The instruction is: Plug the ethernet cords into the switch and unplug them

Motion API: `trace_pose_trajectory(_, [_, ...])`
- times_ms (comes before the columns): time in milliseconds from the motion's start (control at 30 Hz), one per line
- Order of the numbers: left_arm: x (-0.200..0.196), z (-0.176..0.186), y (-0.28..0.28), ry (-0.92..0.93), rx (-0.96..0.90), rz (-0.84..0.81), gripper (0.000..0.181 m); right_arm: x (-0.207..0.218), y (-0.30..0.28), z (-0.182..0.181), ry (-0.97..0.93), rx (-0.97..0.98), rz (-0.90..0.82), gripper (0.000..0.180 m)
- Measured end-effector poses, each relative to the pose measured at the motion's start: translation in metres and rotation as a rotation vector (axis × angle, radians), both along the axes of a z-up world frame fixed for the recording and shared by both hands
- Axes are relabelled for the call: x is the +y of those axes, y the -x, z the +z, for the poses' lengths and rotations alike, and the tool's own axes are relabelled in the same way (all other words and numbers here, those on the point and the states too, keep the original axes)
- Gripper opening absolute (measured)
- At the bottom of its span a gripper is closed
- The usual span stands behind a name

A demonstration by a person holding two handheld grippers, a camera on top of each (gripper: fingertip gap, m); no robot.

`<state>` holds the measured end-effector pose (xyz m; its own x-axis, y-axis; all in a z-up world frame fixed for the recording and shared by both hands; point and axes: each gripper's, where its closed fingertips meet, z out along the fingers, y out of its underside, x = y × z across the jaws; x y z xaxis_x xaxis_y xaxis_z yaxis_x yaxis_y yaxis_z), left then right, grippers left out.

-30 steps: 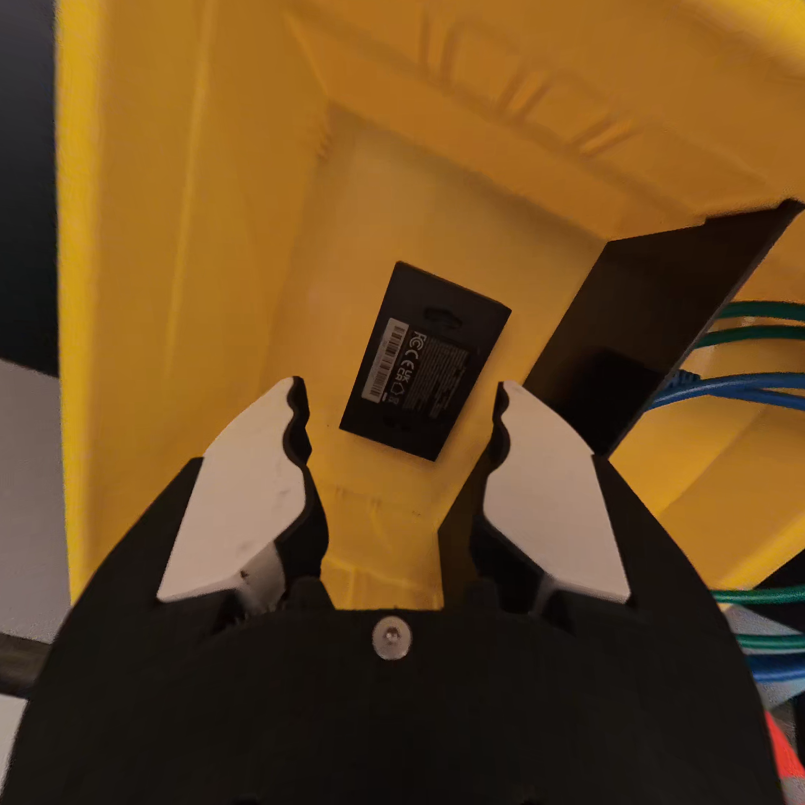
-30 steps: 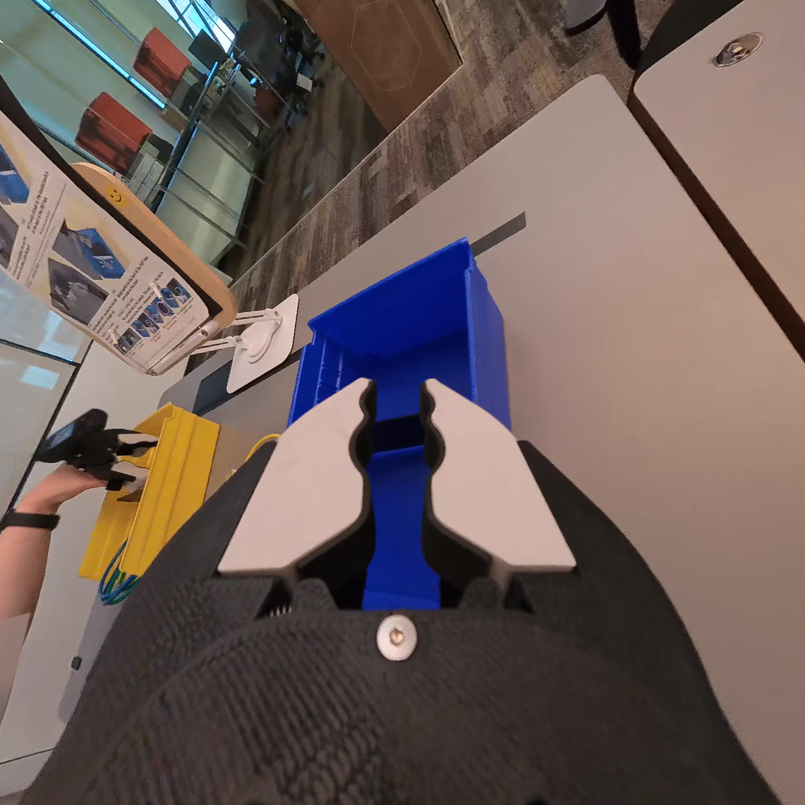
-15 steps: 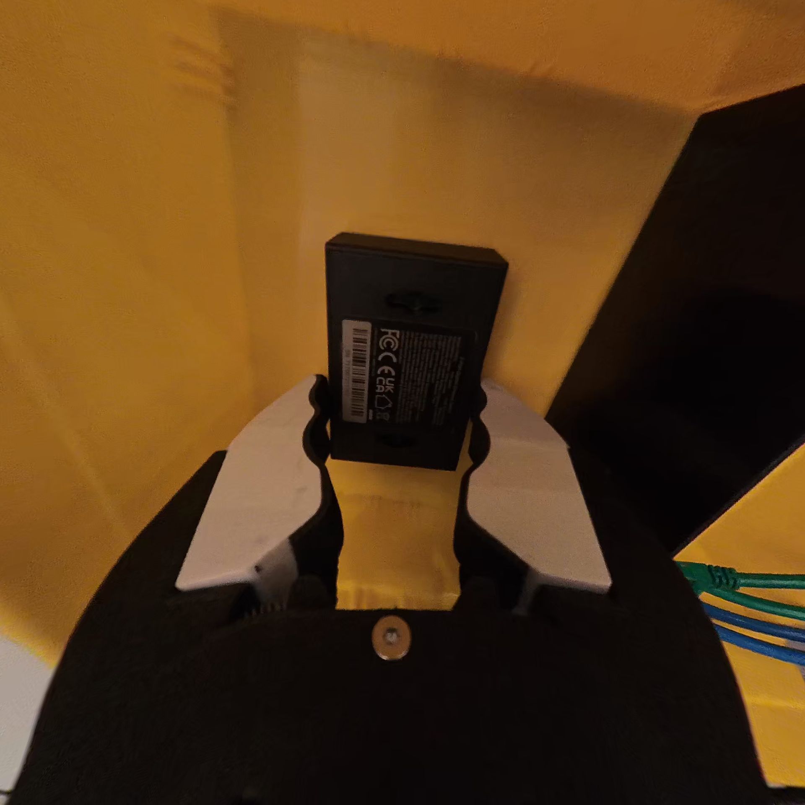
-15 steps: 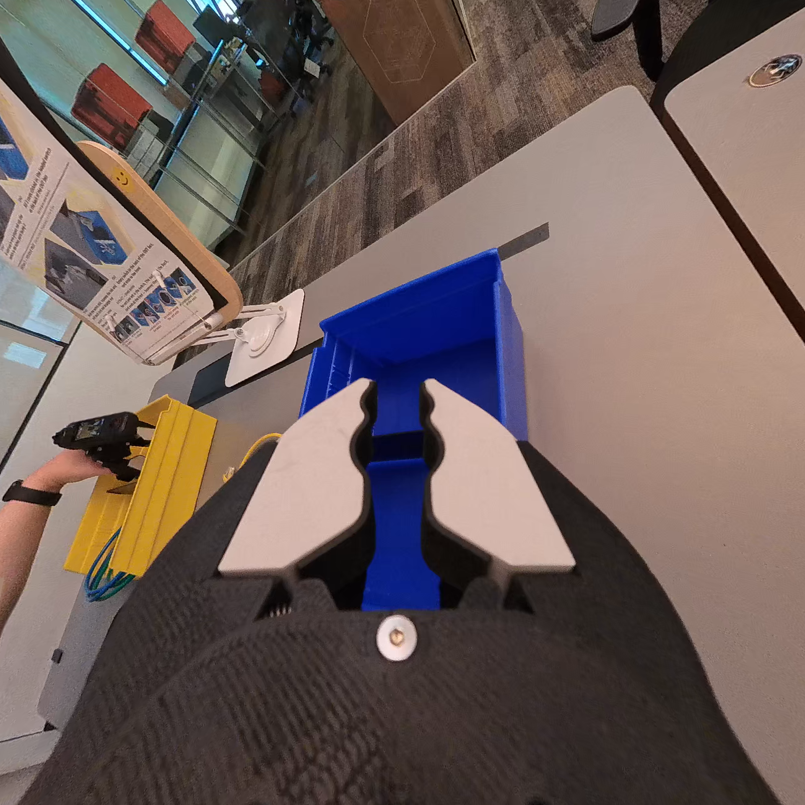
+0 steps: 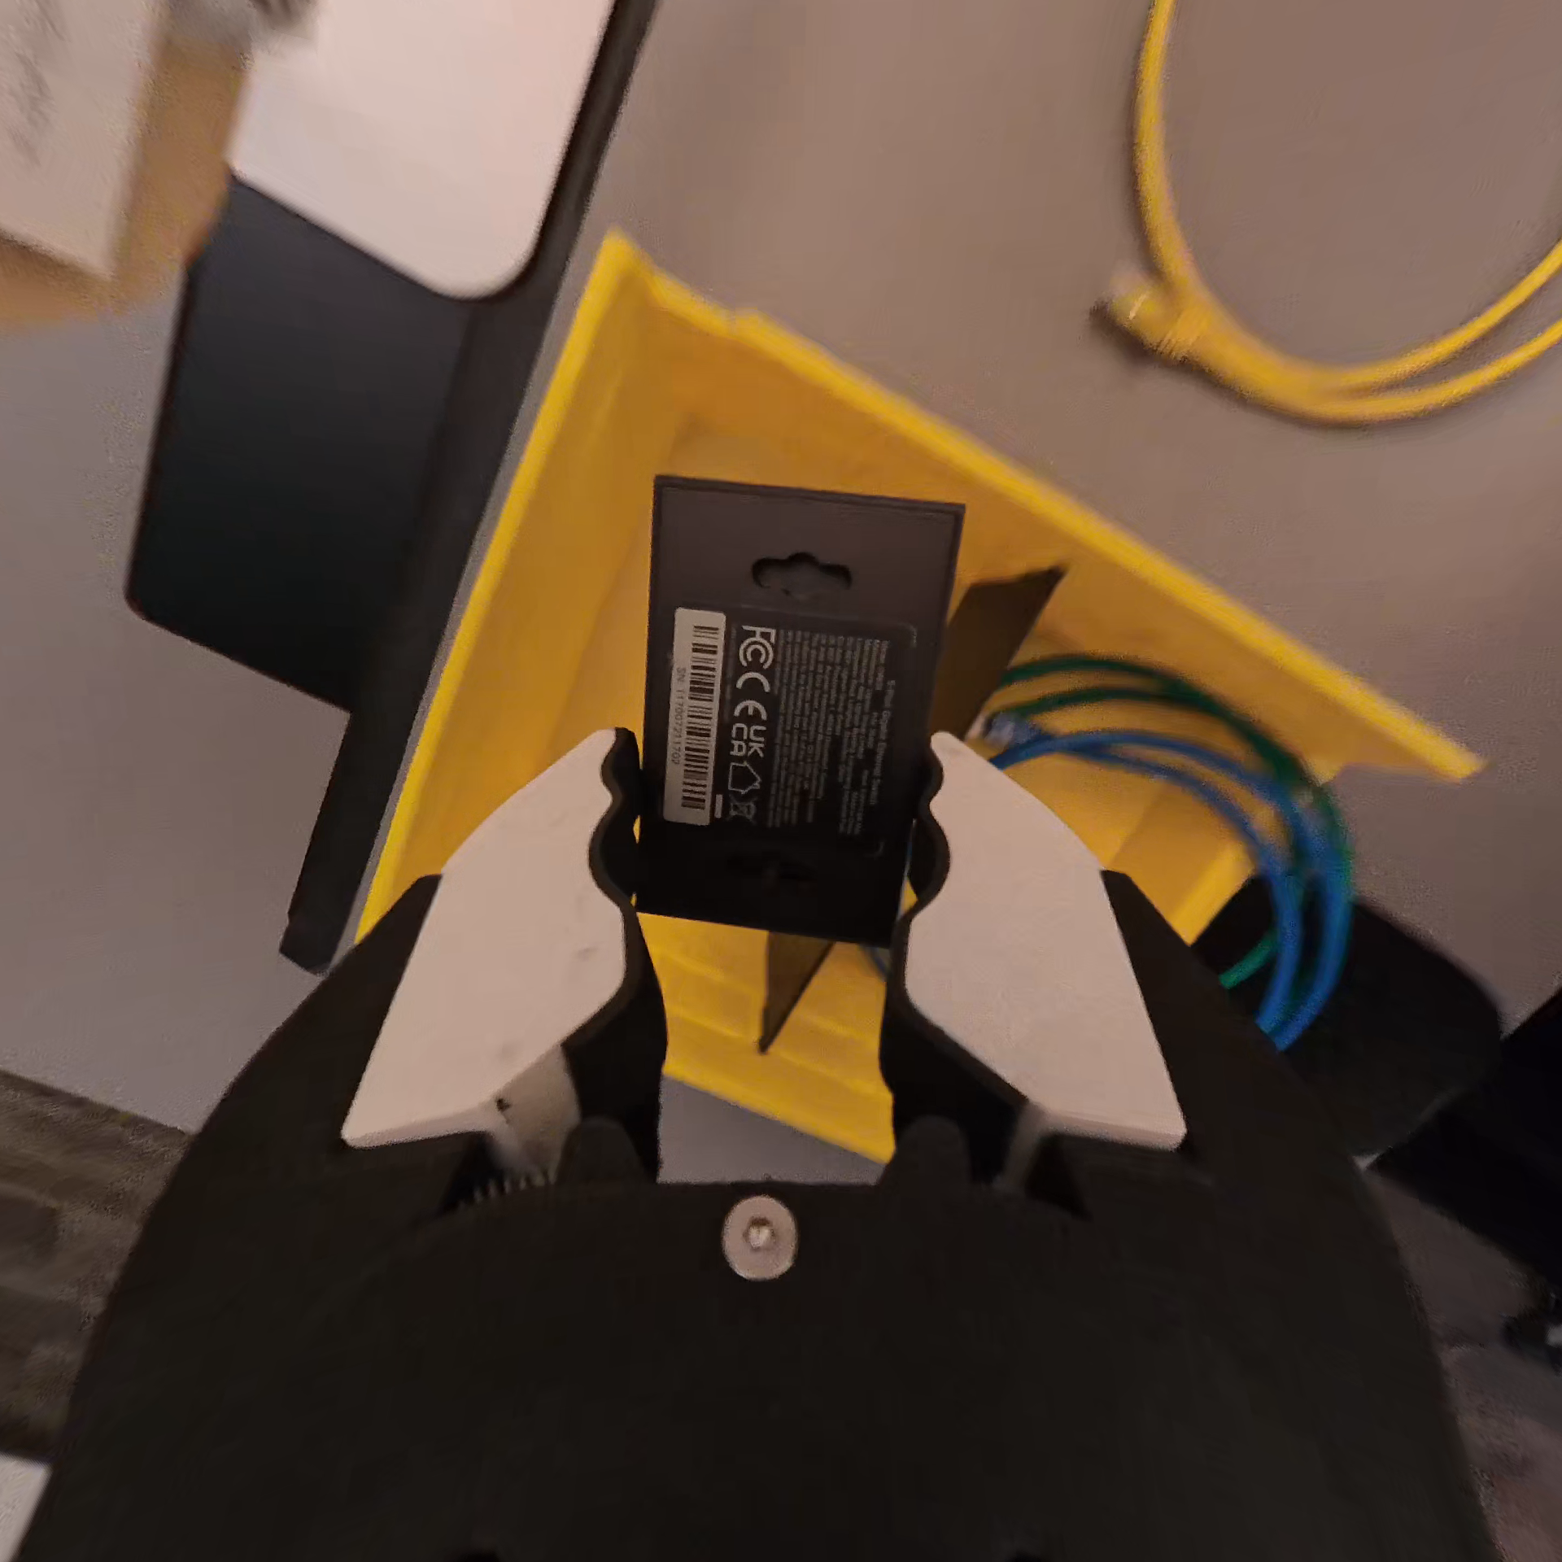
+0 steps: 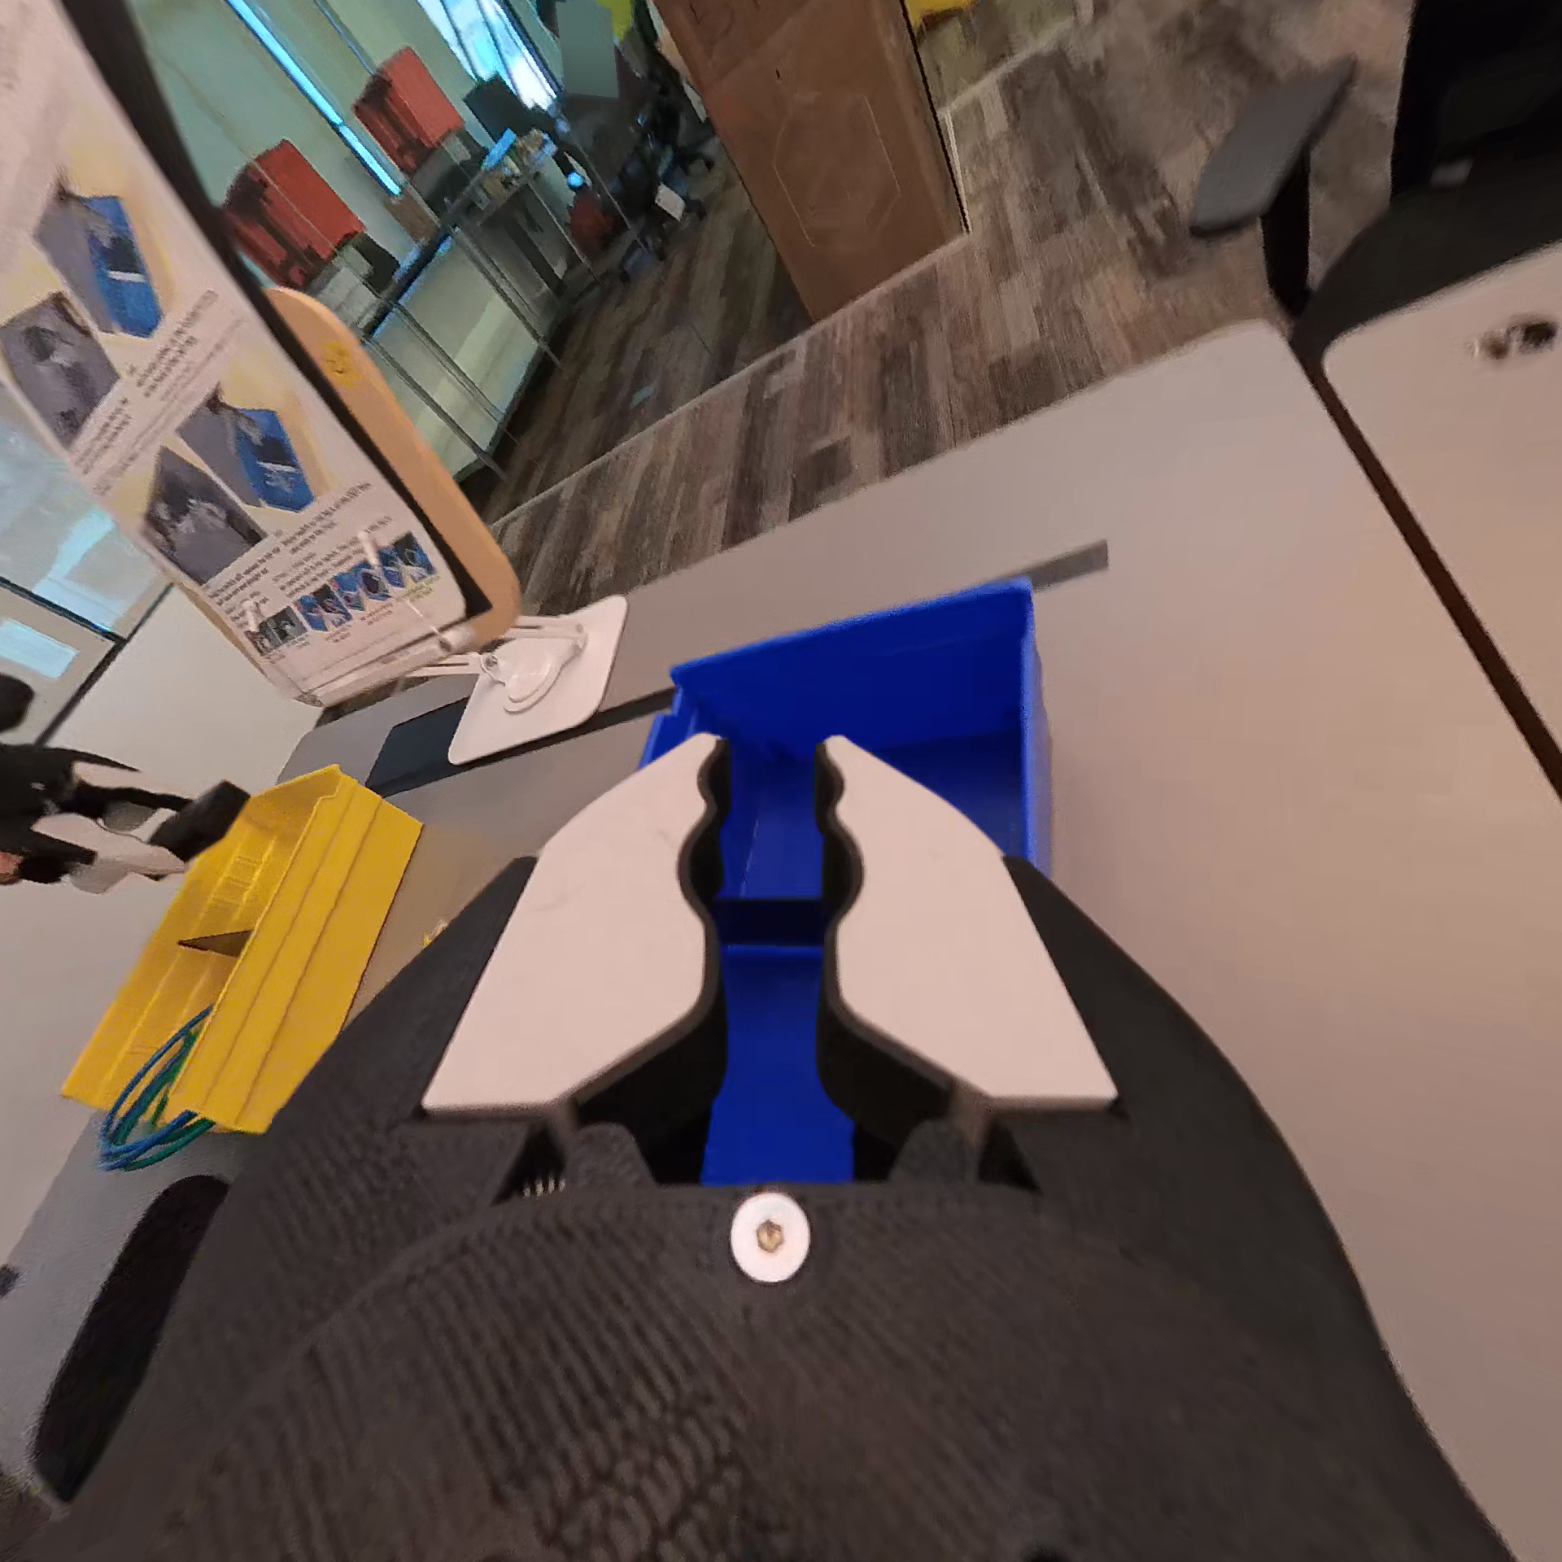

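The switch (image 5: 799, 701), label side up, is gripped by the left tool (image 5: 771, 832) above the yellow bin (image 5: 592, 541) while the right tool (image 6: 767, 832) is held empty and slightly parted over the blue bin (image 6: 930, 676), so fetching appears under way, and setting it on the desk (image 5: 930, 211) near the yellow cord (image 5: 1268, 363) is judged next.

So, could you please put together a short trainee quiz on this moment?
1. True or false: the left gripper holds the black switch.
2. Which cords lie in the yellow bin? A) red B) blue and green C) white
3. Fill in: the right gripper hangs over the ___ bin.

Key: 1 true; 2 B, the blue and green cords; 3 blue.
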<state>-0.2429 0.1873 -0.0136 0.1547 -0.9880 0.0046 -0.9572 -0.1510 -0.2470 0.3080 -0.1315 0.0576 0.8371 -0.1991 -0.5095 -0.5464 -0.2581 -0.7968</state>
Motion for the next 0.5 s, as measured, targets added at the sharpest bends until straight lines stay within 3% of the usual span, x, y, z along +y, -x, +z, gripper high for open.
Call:
trace_pose_trajectory(100, [-0.031,0.024,-0.047,-0.002,-0.108,0.047,0.061,0.010,0.019,0.034,-0.127,-0.154,0.053,0.020])
trace_pose_trajectory(200, [-0.077,0.025,-0.103,0.044,-0.182,-0.022,0.061,0.021,0.063,0.064,-0.275,-0.325,0.221,0.026])
trace_pose_trajectory(367, [-0.086,-0.033,-0.164,-0.152,-0.015,-0.153,0.061,0.035,0.116,0.073,-0.362,-0.425,0.410,0.033])
trace_pose_trajectory(500, [-0.068,-0.090,-0.186,-0.113,0.079,-0.066,0.061,0.039,0.118,0.065,-0.331,-0.413,0.433,0.034])
